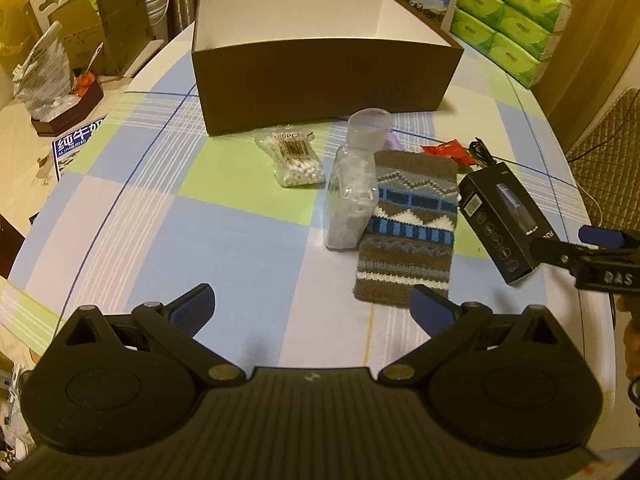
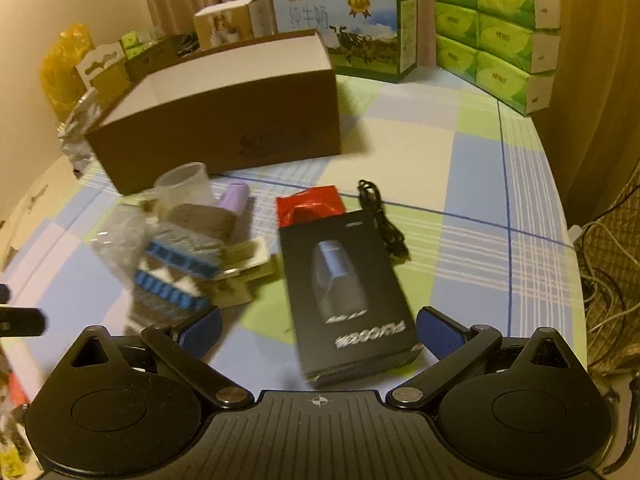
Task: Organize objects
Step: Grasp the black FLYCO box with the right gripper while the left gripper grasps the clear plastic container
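Straddling the near end of the black box (image 2: 352, 300), whose long axis runs straight ahead between its spread fingers, the right gripper (image 2: 318, 334) is nearer than the open, empty left gripper (image 1: 312, 308).

Wide open checked tablecloth (image 1: 224, 240) lay ahead of the left gripper (image 1: 312, 308), its jaws spread, nothing between them. Further in, the clear bottle (image 1: 354, 184) stood hard against the knitted pouch (image 1: 408, 224), with the cotton swab bag (image 1: 294, 158) just beside, crowding the front of the brown box (image 1: 320, 84). On the right, the black carton (image 2: 352, 296) sat between the right gripper's (image 2: 318, 334) spread fingers, a cable (image 2: 384, 220) lying just beyond it.
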{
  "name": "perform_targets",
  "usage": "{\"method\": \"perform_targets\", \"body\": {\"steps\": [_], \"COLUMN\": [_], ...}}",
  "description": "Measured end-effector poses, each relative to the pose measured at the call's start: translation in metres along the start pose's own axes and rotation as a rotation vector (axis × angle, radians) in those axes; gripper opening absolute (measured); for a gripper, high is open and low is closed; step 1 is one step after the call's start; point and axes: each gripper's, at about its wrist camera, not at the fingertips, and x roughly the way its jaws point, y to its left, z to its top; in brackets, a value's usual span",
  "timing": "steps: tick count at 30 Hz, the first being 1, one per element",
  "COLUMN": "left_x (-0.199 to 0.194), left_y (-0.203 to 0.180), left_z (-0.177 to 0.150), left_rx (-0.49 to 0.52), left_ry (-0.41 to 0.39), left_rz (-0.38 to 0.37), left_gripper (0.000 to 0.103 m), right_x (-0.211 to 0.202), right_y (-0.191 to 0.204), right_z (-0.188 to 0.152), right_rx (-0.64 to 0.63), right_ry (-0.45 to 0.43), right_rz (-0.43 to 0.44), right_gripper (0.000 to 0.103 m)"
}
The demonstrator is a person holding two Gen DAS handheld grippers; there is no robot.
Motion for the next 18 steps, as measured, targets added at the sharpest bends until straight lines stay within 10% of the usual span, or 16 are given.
{"method": "perform_targets", "body": {"steps": [18], "left_x": [0.022], "left_y": [-0.01], "left_z": [0.016], "left_rx": [0.024], "left_ry": [-0.057], "left_rz": [0.001], "left_gripper": [0.099], "right_x": [0.044], "right_y": [-0.01], "right_z": [-0.003], "right_rx": [-0.073], "right_ry": [0.068], "right_rz": [-0.058], "right_gripper": [0.079]}}
